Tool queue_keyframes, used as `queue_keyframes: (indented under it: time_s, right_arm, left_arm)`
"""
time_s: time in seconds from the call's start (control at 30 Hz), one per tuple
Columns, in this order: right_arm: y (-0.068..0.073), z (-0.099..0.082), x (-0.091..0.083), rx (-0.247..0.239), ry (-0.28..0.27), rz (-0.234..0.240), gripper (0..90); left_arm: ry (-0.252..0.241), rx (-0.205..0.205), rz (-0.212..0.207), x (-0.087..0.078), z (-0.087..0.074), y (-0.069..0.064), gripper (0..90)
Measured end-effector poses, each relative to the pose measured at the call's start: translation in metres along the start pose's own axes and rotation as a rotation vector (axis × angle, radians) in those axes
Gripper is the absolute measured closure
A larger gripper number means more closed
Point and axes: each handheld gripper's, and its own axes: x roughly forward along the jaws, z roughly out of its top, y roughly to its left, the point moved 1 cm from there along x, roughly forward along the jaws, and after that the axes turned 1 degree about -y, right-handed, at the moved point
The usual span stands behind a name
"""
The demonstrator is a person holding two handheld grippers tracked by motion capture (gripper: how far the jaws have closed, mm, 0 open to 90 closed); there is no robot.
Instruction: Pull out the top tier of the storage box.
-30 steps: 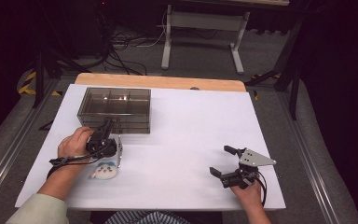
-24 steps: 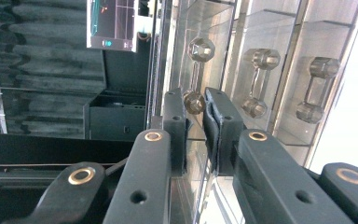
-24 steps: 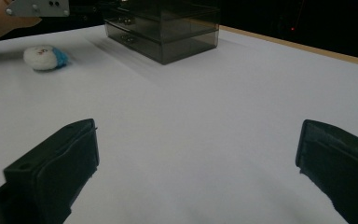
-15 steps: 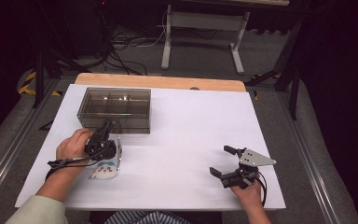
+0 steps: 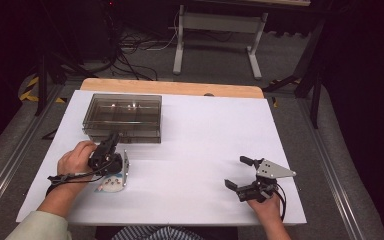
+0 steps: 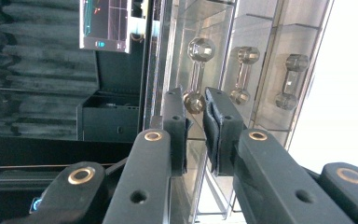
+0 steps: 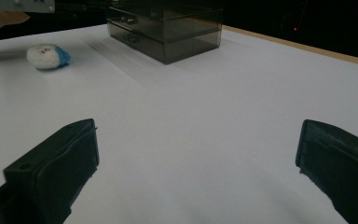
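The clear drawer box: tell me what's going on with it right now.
A person's left gripper has its jaws nearly closed around the lowest dumbbell-shaped drawer handle of the smoky clear drawer box; whether the pads press on it I cannot tell. The drawers look shut. A small white and blue plush toy lies on the white table beside that hand. The right gripper rests open, holding nothing.

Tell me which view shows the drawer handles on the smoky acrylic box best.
Left gripper view: three clear dumbbell-shaped handles up close, the left gripper nearly shut at the nearest one. In the high view they are small glints on the box; in the right gripper view, tiny and far off.
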Motion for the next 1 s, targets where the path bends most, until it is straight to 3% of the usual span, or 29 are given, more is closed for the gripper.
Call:
queue_keyframes:
  time_s: [0.33,0.4,0.47,0.5,0.53,0.6,0.63,0.67,0.7,0.77,0.8,0.87,0.9,0.93,1.0]
  right_arm:
    - [0.000,0.000,0.000,-0.005,-0.001,0.001,0.0]
    - [0.000,0.000,0.000,-0.005,-0.001,0.001,0.0]
    - [0.000,0.000,0.000,-0.007,0.000,0.001,0.0]
    - [0.000,0.000,0.000,-0.007,0.000,0.001,0.0]
    - [0.000,0.000,0.000,-0.011,-0.003,0.003,0.0]
    - [0.000,0.000,0.001,-0.011,-0.002,0.003,0.0]
    - [0.000,0.000,0.000,-0.011,-0.003,0.003,0.0]
    - [0.000,0.000,0.000,-0.011,-0.001,0.002,0.0]
    - [0.000,0.000,0.000,-0.010,-0.002,0.002,0.0]
    - [0.000,0.000,0.000,-0.006,-0.002,0.003,0.0]
    - [0.000,0.000,0.000,-0.005,-0.002,0.003,0.0]
    - [0.000,0.000,0.000,-0.003,-0.001,0.003,0.0]
    - [0.000,0.000,0.000,-0.003,-0.001,0.003,0.0]
    - [0.000,0.000,0.000,-0.001,-0.001,0.002,0.0]
    - [-0.001,0.000,0.001,0.000,-0.003,0.003,0.0]
  left_arm:
    - [-0.005,-0.006,-0.025,-0.004,-0.001,0.000,79.8]
    - [-0.006,-0.014,-0.028,-0.004,-0.001,0.000,79.0]
    - [-0.028,-0.060,-0.075,-0.006,-0.001,0.005,72.3]
    - [-0.028,-0.060,-0.075,-0.006,-0.001,0.005,69.8]
    - [-0.041,-0.121,-0.121,-0.007,-0.002,0.011,66.7]
    - [-0.060,-0.191,-0.167,-0.009,-0.003,0.018,63.9]
    - [-0.060,-0.191,-0.167,-0.009,-0.003,0.018,62.9]
    - [-0.078,-0.243,-0.200,-0.010,-0.005,0.023,62.0]
    - [-0.078,-0.243,-0.200,-0.010,-0.005,0.023,61.2]
    - [-0.110,-0.323,-0.252,-0.010,-0.008,0.029,59.1]
    - [-0.110,-0.323,-0.252,-0.010,-0.008,0.029,57.8]
    - [-0.134,-0.381,-0.301,-0.011,-0.011,0.035,56.9]
    - [-0.134,-0.381,-0.301,-0.011,-0.011,0.035,56.2]
    - [-0.163,-0.434,-0.345,-0.010,-0.014,0.040,54.6]
    - [-0.187,-0.484,-0.392,-0.010,-0.017,0.045,53.1]
